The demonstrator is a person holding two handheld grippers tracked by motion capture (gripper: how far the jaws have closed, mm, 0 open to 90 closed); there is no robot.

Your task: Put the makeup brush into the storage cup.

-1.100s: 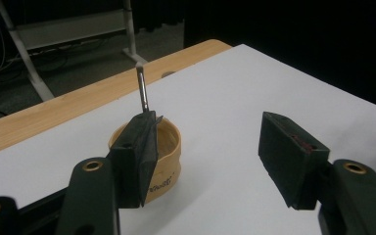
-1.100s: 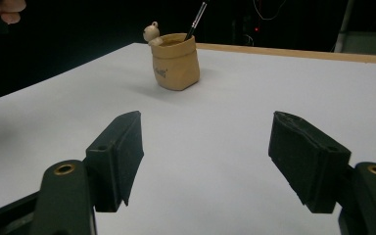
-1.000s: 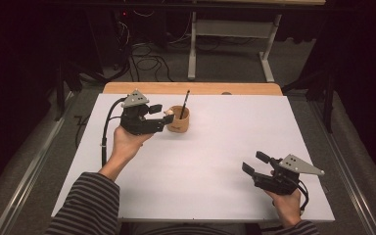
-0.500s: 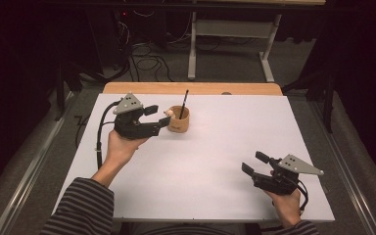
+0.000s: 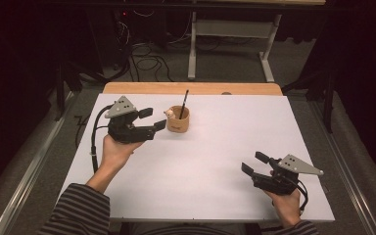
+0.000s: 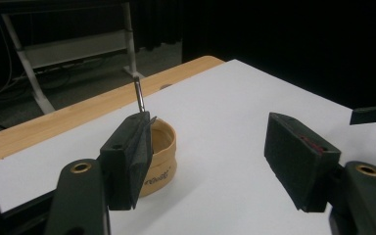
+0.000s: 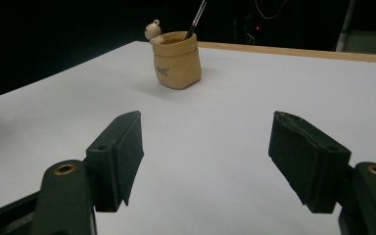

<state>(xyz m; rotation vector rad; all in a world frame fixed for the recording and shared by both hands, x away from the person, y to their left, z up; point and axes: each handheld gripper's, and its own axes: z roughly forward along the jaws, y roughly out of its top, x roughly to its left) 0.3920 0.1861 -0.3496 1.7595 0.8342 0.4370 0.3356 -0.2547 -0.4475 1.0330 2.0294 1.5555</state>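
A tan cup (image 5: pixel 178 120) stands upright near the far edge of the white table (image 5: pixel 215 161), holding 1 dark pen (image 5: pixel 183 104). The left claw (image 5: pixel 153 119), wide open and empty, sits just beside it. The right claw (image 5: pixel 254 163), well apart, gapes empty.

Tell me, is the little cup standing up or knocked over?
Standing up. The cup sits flat on the table, a pen poking out.

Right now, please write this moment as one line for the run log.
left gripper: open, beside cup, apart | right gripper: open, empty, above table | pen: upright in cup
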